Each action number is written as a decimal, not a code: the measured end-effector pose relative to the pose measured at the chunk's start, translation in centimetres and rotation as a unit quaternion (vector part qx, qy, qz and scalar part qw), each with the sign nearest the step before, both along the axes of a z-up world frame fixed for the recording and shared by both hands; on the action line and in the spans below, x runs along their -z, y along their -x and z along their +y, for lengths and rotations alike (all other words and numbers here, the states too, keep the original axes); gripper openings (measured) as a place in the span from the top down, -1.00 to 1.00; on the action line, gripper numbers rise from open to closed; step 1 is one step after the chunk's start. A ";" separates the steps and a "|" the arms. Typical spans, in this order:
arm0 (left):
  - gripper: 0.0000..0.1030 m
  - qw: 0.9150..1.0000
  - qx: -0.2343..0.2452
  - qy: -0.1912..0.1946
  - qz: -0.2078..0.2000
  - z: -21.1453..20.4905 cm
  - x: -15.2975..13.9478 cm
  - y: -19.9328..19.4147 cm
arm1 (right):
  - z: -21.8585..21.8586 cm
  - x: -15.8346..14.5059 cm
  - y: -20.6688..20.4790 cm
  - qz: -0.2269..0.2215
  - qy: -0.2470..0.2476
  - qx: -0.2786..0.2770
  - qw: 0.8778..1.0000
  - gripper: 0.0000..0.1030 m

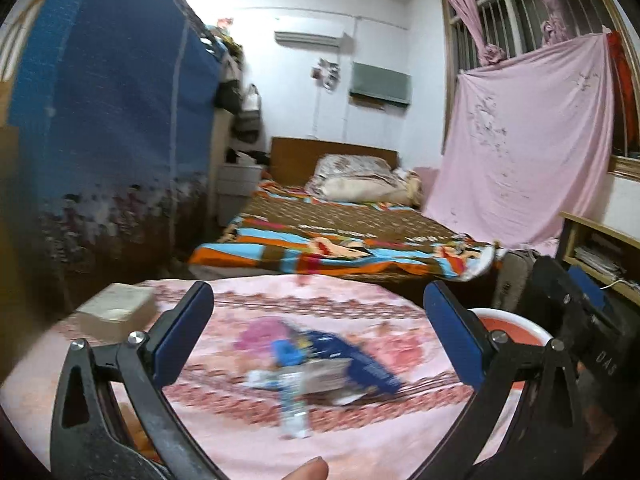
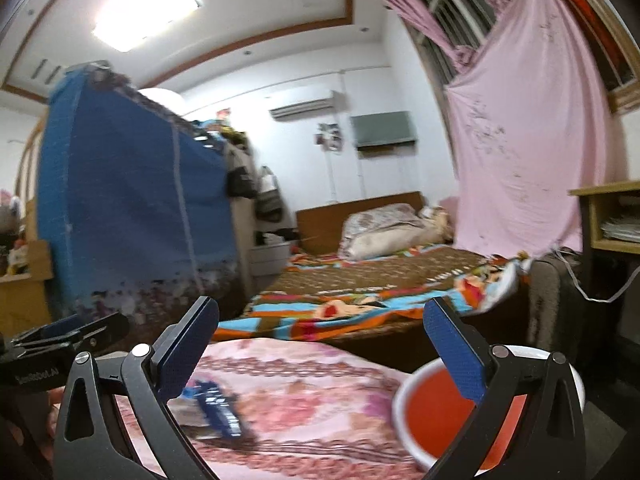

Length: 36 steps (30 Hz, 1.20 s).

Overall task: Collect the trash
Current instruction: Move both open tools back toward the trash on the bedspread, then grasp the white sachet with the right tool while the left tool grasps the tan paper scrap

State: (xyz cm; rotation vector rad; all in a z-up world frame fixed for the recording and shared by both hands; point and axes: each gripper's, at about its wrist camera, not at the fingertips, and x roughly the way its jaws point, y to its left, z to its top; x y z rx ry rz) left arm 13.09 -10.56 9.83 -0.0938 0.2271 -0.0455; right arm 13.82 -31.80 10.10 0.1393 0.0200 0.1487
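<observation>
A blurred heap of trash lies on the pink patterned cloth (image 1: 248, 440): a dark blue wrapper (image 1: 356, 360), a clear plastic bottle (image 1: 294, 408) and a light blue piece (image 1: 286, 350). My left gripper (image 1: 318, 320) is open and empty above the heap. My right gripper (image 2: 320, 340) is open and empty; the blue wrapper (image 2: 220, 404) shows low at its left. A red basin with a white rim (image 2: 424, 412) stands to the right of the cloth and shows behind the right finger in the left wrist view (image 1: 508, 328). The left gripper (image 2: 64, 336) shows at the left edge of the right wrist view.
A cream box (image 1: 116, 312) sits at the cloth's far left. Beyond is a bed with a striped blanket (image 1: 340, 240). A blue fabric wardrobe (image 1: 112, 120) stands on the left. A pink sheet (image 1: 528, 152) hangs on the right by a wooden shelf (image 1: 600, 252).
</observation>
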 end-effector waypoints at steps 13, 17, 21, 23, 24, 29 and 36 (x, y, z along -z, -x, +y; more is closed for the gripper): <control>-0.78 0.996 -0.083 -0.023 -0.008 7.6 2.7 4.9 | 7.3 1.6 0.4 0.015 0.050 -0.115 0.992 -1.00; -0.78 0.996 -0.087 -0.029 0.013 9.1 3.7 5.2 | 9.6 2.4 -0.6 0.061 0.077 -0.138 0.985 -1.00; -0.78 0.995 -0.084 -0.018 0.045 10.0 4.9 5.0 | 11.4 3.3 -1.9 0.114 0.093 -0.155 0.977 -0.95; -0.76 0.994 -0.082 -0.019 0.063 10.2 5.4 4.8 | 12.1 3.5 -2.5 0.135 0.101 -0.164 0.972 -0.79; -0.76 0.994 -0.080 -0.020 0.073 10.2 5.7 4.5 | 12.3 3.8 -2.7 0.145 0.105 -0.167 0.970 -0.64; -0.55 0.991 -0.061 -0.013 0.119 10.4 6.9 3.5 | 14.1 5.5 -4.2 0.215 0.131 -0.194 0.948 -0.32; -0.18 0.982 -0.024 -0.001 0.186 10.3 9.0 2.1 | 16.9 8.4 -5.6 0.297 0.188 -0.211 0.912 0.21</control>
